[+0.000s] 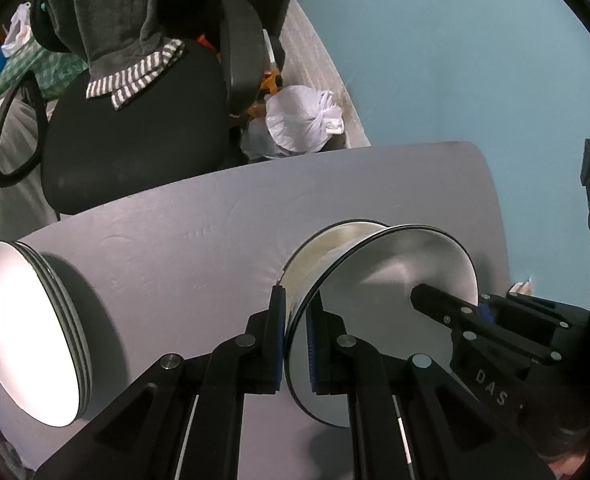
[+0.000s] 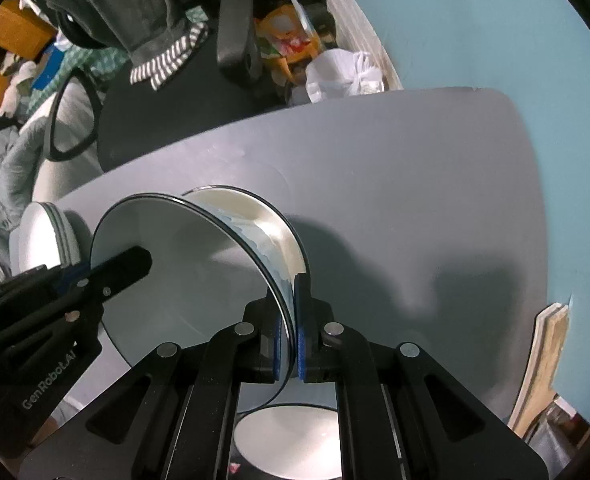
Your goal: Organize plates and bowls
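Observation:
A white plate with a dark rim [image 1: 391, 276] [image 2: 183, 268] hangs tilted over the grey table [image 1: 167, 248] [image 2: 415, 184], carried from two sides. My left gripper [image 1: 295, 320] [image 2: 107, 272] is shut on its left rim. On the opposite rim my right gripper [image 2: 291, 320] [image 1: 455, 308] is shut as well. A cream-lined dish [image 1: 323, 252] [image 2: 267, 216] shows just past the plate's far rim; I cannot tell whether they touch. A stack of white plates [image 1: 27, 332] [image 2: 43, 236] stands on the table's left end.
A white bowl [image 2: 291, 436] sits below my right gripper, near the table's front. A black office chair [image 1: 135, 136] draped with grey clothing stands behind the table, with tied plastic bags [image 1: 303, 120] on the floor. Wooden boards [image 2: 547, 356] lean at the right.

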Motion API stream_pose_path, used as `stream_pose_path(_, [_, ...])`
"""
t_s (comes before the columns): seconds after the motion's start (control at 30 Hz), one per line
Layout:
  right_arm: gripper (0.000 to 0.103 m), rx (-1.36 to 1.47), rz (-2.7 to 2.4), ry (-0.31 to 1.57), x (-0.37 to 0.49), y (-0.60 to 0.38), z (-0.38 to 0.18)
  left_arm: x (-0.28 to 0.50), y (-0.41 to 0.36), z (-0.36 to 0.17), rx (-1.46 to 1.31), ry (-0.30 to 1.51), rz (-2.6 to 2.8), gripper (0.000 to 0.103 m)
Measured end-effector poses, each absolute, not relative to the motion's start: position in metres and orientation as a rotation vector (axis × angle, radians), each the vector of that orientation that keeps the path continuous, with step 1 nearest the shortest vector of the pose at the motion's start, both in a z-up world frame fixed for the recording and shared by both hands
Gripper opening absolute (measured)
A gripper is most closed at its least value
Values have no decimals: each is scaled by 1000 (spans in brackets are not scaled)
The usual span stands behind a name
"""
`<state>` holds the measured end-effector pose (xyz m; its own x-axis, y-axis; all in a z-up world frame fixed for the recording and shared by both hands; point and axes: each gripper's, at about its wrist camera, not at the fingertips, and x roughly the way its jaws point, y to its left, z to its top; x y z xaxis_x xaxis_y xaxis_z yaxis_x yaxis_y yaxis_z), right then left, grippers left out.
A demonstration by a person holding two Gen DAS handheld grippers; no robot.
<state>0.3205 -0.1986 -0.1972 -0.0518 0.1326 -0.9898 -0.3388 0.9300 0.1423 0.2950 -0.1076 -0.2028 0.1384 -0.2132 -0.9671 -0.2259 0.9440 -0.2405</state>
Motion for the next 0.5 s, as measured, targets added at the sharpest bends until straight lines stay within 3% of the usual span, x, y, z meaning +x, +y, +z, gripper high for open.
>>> stream_pose_path(0.17, [7, -217, 389, 1595, 322, -191, -202, 299, -105, -210, -343, 1449, 17, 10])
stream_pose_path(0.33, [14, -224, 398, 1609, 325, -188, -202, 300, -104, -219, -339, 1478, 6, 10])
stream_pose_path(0.5, [16, -261, 413, 1626, 328, -185, -202, 299, -102, -220, -292, 1496, 26, 31])
